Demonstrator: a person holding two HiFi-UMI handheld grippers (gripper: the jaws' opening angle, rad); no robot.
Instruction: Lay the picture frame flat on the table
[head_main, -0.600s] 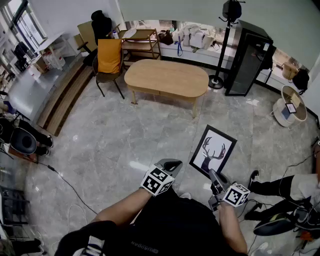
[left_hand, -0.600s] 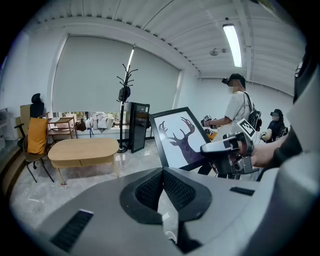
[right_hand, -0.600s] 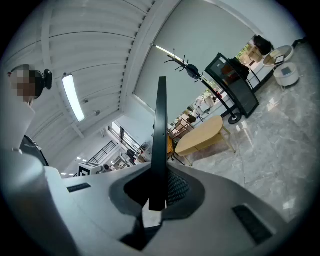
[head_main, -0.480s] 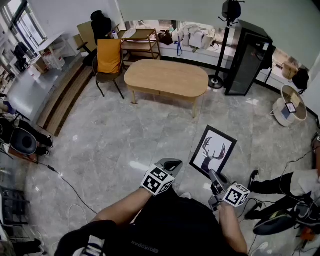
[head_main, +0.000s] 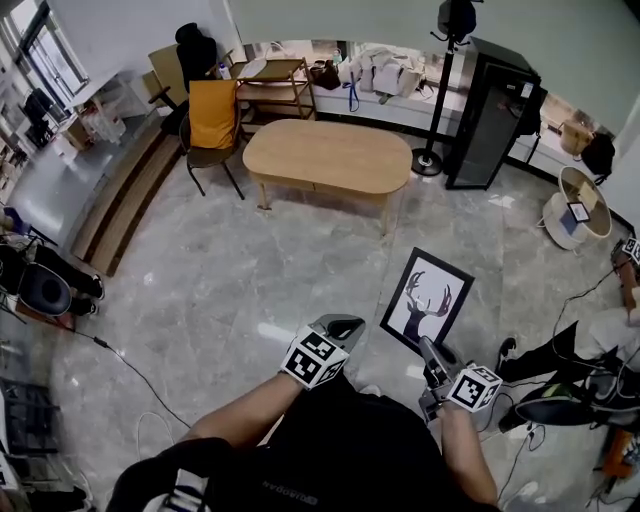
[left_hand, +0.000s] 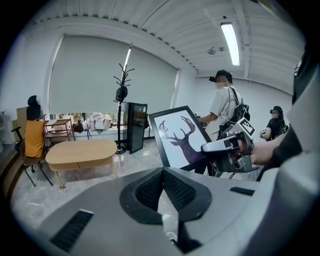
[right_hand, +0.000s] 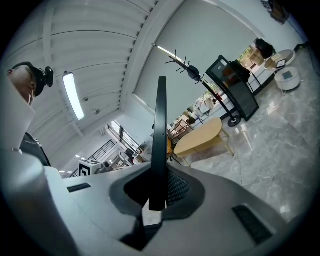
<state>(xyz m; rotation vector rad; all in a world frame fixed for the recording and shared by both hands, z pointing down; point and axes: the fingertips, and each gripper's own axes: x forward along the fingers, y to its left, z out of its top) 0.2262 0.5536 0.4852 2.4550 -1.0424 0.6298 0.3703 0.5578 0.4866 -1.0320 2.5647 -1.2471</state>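
I see the oval wooden table (head_main: 327, 156) standing on the grey marble floor (head_main: 220, 280), a chair (head_main: 212, 125) just beside its left end; a thin cable (head_main: 118, 355) lies on the floor nearer me.

Open floor (head_main: 230, 290) leads to table (head_main: 330, 155); chair (head_main: 214, 115) beside.

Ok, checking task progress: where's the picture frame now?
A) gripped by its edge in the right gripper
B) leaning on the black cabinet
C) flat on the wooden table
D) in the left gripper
A: the right gripper is shut on the edge of the picture frame, well short of the wooden table.
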